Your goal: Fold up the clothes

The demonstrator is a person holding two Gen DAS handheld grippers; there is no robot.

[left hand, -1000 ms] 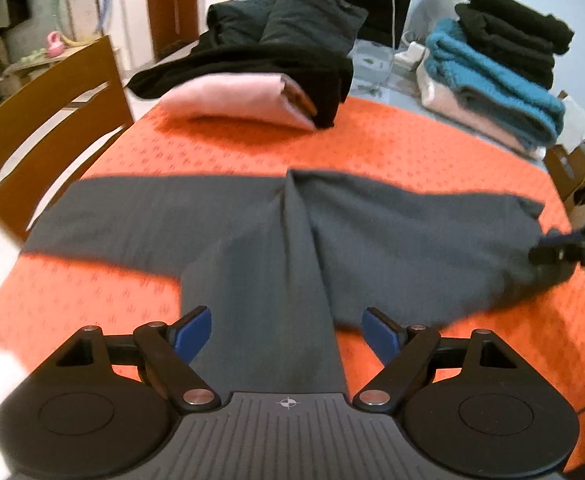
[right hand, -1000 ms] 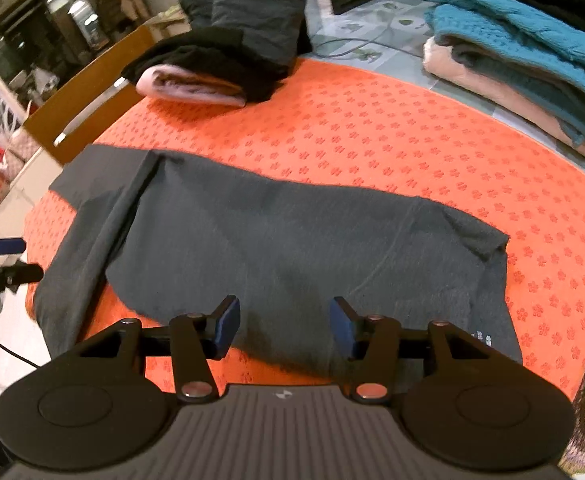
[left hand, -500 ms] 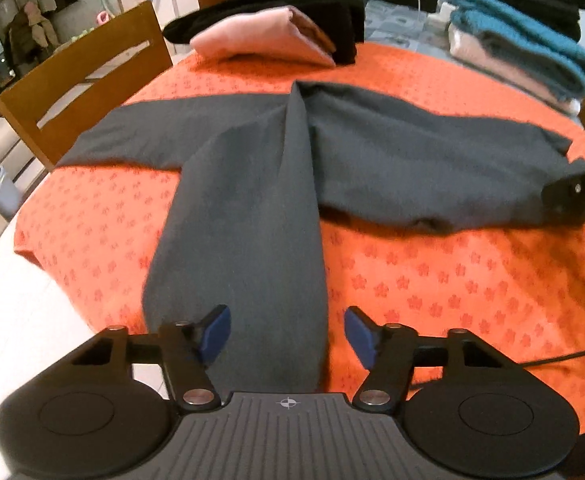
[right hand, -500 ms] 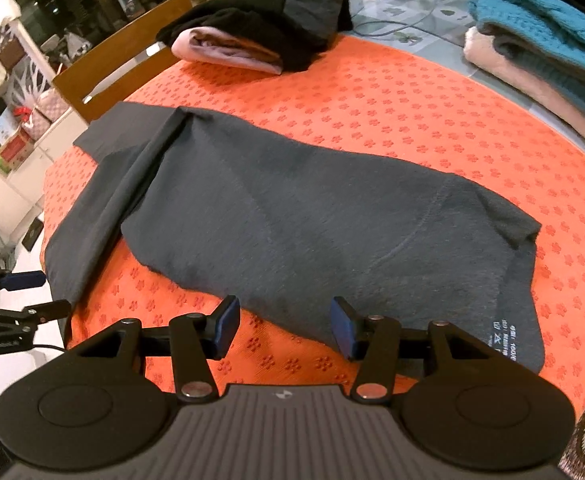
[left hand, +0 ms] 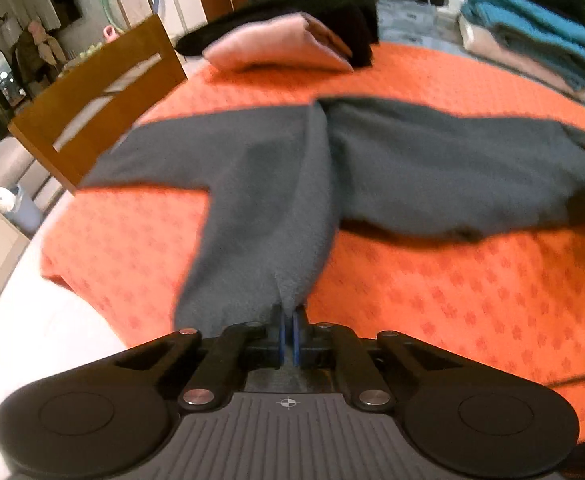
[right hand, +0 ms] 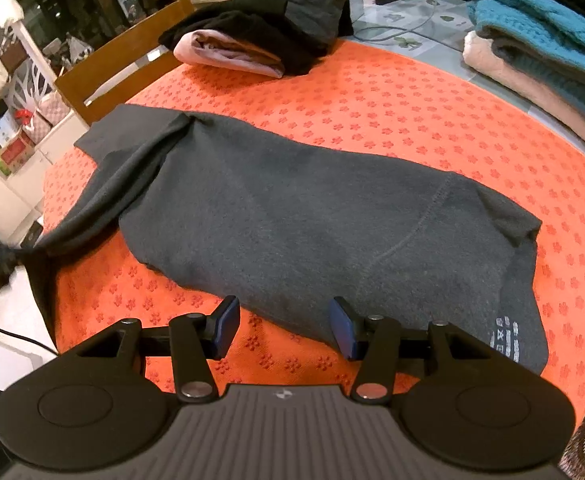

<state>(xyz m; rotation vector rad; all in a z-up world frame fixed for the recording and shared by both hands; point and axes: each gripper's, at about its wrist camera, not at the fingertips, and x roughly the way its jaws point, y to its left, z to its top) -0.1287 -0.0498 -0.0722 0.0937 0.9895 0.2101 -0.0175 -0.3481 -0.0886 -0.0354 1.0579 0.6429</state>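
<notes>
**Sweater sleeve could slip or drag the body**

Sweater [right hand: 300, 216] lies spread on the orange cloth [right hand: 412, 112], its body flat in the middle. At the left, the left tongs [left hand: 290, 336] are closed on the end of one sleeve [left hand: 268, 216], at the table edge. If the thin pinch slips, the sleeve drops; if pulled hard, the body may shift and wrinkle. At the right, the right tongs [right hand: 284, 326] stand wide open just before the near hem, holding nothing.

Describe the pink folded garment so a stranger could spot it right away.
Start at the orange floral mat covering the table. At its far edge, by the wooden chair, lies a pile of dark clothes. The pink folded garment sits under the black one, the pile's only pale piece.
</notes>
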